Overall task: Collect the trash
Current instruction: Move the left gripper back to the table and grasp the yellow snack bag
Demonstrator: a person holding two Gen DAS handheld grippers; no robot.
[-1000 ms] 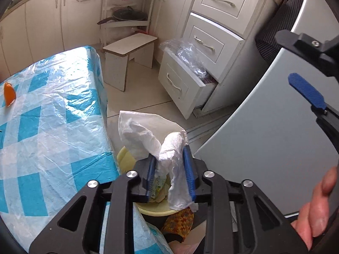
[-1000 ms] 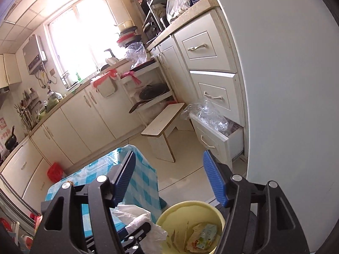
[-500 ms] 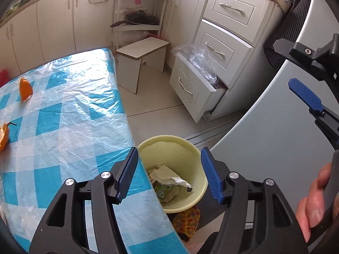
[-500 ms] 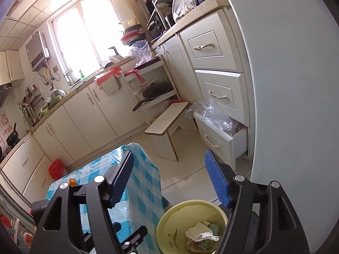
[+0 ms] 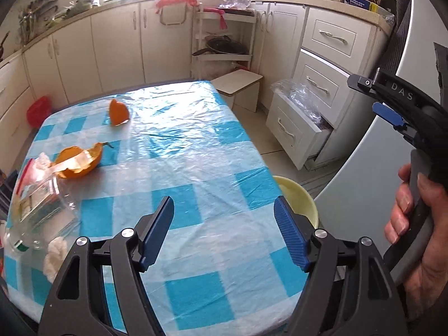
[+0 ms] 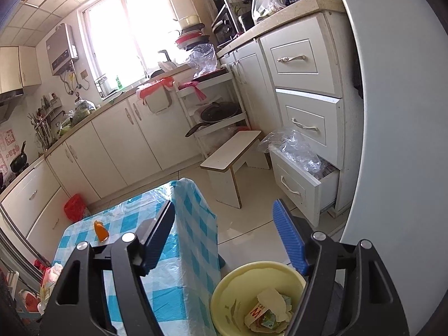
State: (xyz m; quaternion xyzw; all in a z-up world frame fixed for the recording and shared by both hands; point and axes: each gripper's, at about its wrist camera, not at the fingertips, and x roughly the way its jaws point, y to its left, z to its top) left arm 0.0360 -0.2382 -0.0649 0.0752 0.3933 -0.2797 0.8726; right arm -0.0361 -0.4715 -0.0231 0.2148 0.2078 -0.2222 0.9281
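The left gripper (image 5: 224, 231) hangs over the near part of the table (image 5: 196, 145), its jaws spread wide with nothing between them, having just been opening. The right gripper (image 6: 224, 232) is likewise released and empty, poised over the yellow bin (image 6: 229, 294) that stands on the floor just beside the table's right edge. In the bin lie a crumpled white tissue (image 6: 270, 298) and a printed wrapper (image 6: 259, 315), heaped with no clear direction. On the checked blue cloth, far left, a small orange peel (image 5: 118, 112) stands on edge; nearer, a larger orange peel (image 5: 77, 162), cupped, lies with its long axis left to right, its stem tip to the right. A clear plastic package (image 5: 42, 204) and a white wad (image 5: 54, 254) sit at the near left edge.
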